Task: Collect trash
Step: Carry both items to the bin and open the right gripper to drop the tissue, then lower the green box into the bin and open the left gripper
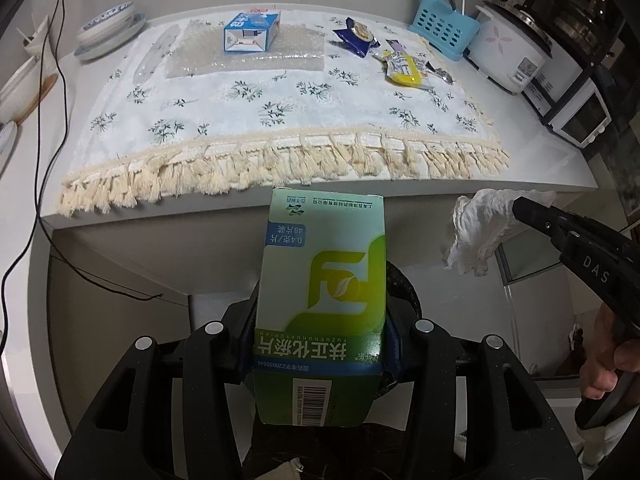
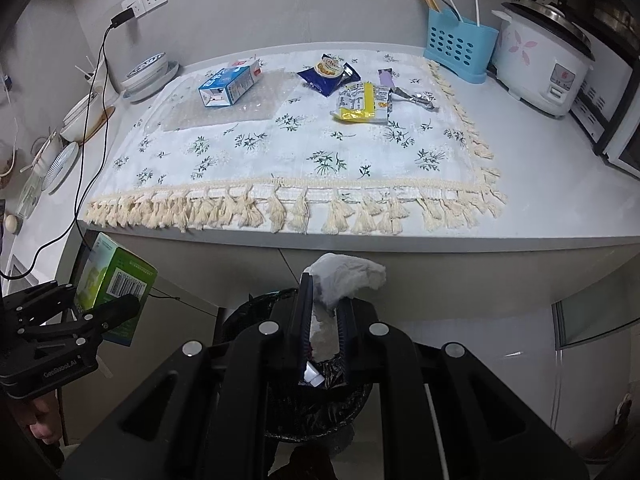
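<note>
My left gripper (image 1: 320,344) is shut on a green medicine box (image 1: 322,288), held below the counter's front edge; the box also shows in the right wrist view (image 2: 114,280). My right gripper (image 2: 324,320) is shut on a crumpled white tissue (image 2: 344,276), held over a bin with a black bag (image 2: 320,404). The tissue also shows in the left wrist view (image 1: 476,232). On the floral cloth (image 2: 280,152) lie a blue carton (image 2: 228,86) on bubble wrap (image 2: 224,108), a dark blue snack wrapper (image 2: 328,74), a yellow wrapper (image 2: 364,102) and a silver wrapper (image 2: 416,98).
A blue utensil holder (image 2: 460,52) and a white rice cooker (image 2: 544,72) stand at the counter's back right, with an oven (image 2: 616,120) beside them. Bowls and plates (image 2: 148,74) sit at the left. A black cable (image 2: 86,152) hangs from a wall socket down the left side.
</note>
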`<action>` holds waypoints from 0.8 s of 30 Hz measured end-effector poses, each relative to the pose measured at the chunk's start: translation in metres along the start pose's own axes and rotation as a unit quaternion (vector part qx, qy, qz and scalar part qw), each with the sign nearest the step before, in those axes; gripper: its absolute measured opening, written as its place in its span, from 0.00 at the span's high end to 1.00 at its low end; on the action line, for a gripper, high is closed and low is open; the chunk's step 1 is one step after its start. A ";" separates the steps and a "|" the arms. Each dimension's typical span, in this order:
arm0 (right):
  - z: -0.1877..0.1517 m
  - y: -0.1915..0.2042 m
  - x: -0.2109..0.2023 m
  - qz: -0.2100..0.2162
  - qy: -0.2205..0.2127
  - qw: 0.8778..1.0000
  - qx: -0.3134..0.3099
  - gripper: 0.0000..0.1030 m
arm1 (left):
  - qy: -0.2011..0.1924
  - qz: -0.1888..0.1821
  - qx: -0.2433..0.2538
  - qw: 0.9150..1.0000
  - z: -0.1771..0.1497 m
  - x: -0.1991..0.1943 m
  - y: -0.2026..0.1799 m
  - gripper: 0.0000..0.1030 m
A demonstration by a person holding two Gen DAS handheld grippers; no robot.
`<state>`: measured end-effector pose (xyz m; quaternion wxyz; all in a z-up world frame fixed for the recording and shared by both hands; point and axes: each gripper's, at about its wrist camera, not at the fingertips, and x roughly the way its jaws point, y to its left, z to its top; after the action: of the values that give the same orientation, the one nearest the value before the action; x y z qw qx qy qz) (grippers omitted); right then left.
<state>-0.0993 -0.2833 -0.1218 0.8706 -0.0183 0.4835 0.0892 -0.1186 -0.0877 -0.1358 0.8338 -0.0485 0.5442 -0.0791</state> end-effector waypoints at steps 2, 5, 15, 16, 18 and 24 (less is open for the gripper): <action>-0.006 0.000 0.002 0.002 0.003 1.000 -0.002 0.90 | 0.001 0.001 -0.002 1.000 -0.005 0.005 0.000 0.54; -0.017 -0.003 0.009 0.003 0.015 1.000 -0.001 0.90 | 0.006 0.000 -0.006 1.000 -0.012 0.017 0.000 0.54; -0.059 -0.019 0.038 0.004 0.040 0.999 0.007 0.90 | 0.020 0.002 0.011 1.000 -0.035 0.060 -0.008 0.54; -0.062 -0.022 0.041 0.004 0.042 0.999 0.009 0.90 | 0.022 -0.001 0.011 1.000 -0.037 0.064 -0.008 0.54; -0.068 -0.024 0.046 0.007 0.045 0.999 0.012 0.90 | 0.024 0.004 0.014 1.000 -0.040 0.073 -0.009 0.54; -0.084 -0.028 0.058 0.012 0.055 0.998 0.004 0.90 | 0.030 0.000 0.016 0.999 -0.048 0.097 -0.009 0.54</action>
<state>-0.1352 -0.3127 -0.2175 0.8416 -0.0144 0.5312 0.0965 -0.1251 -0.1137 -0.2406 0.8179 -0.0330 0.5675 -0.0887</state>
